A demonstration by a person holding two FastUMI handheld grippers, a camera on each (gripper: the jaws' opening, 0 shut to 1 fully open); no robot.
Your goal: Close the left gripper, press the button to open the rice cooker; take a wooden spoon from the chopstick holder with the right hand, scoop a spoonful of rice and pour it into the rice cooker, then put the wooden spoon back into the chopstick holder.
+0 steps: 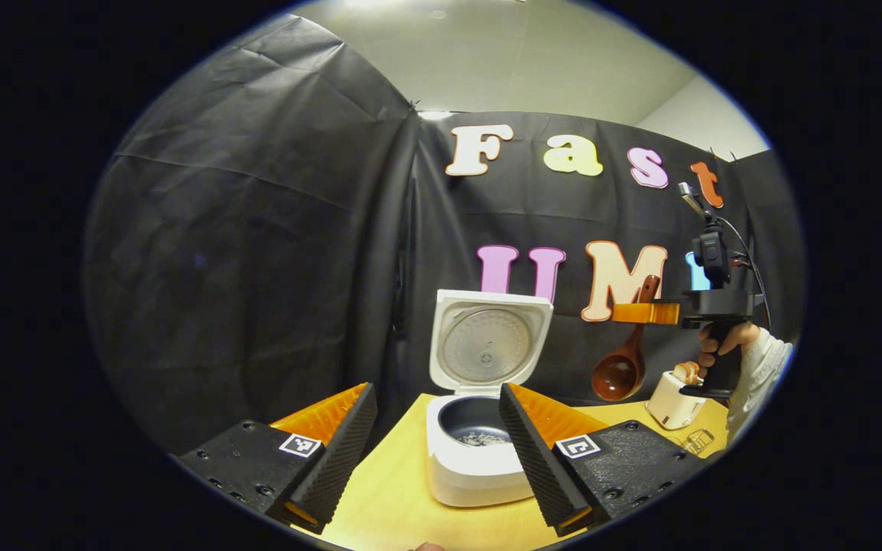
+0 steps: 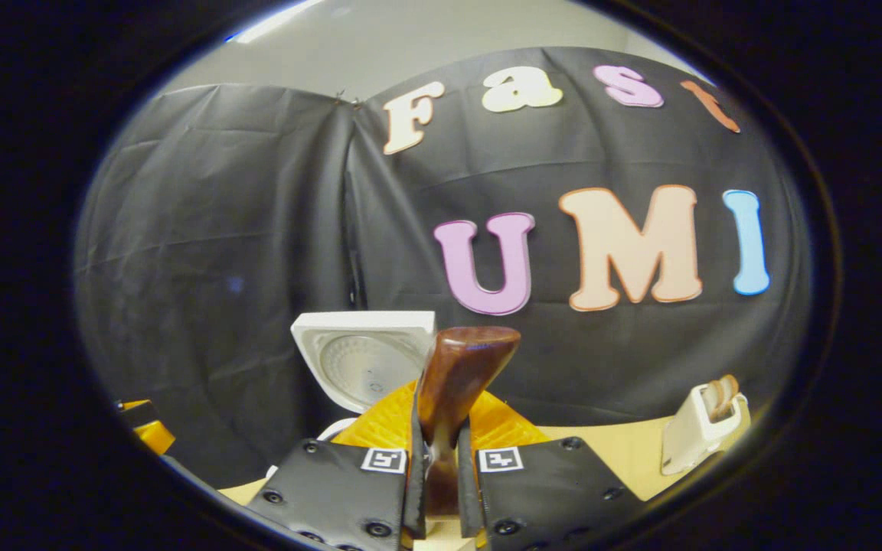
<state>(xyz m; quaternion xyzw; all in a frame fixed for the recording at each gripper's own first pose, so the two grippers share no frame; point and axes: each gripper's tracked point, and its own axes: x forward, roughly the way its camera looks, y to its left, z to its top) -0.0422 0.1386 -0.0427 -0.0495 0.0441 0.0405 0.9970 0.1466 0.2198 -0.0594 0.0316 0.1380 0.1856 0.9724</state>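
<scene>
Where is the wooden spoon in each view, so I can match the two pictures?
Left gripper view: the wooden spoon hangs bowl-down at right, held by the right gripper.
Right gripper view: its handle stands at bottom center, clamped between that gripper's fingers.
Shared landmark: the open rice cooker lid.

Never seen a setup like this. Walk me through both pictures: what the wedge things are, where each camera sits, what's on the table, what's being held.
A person holds a two-finger tool in each hand; each carries its own camera. In the left gripper view, the left tool stands open before the rice cooker, lid up, some rice inside, on the yellow table. Farther right, a hand holds the right tool above a small white holder. In the right gripper view, the right tool grips the wooden spoon by its handle.
</scene>
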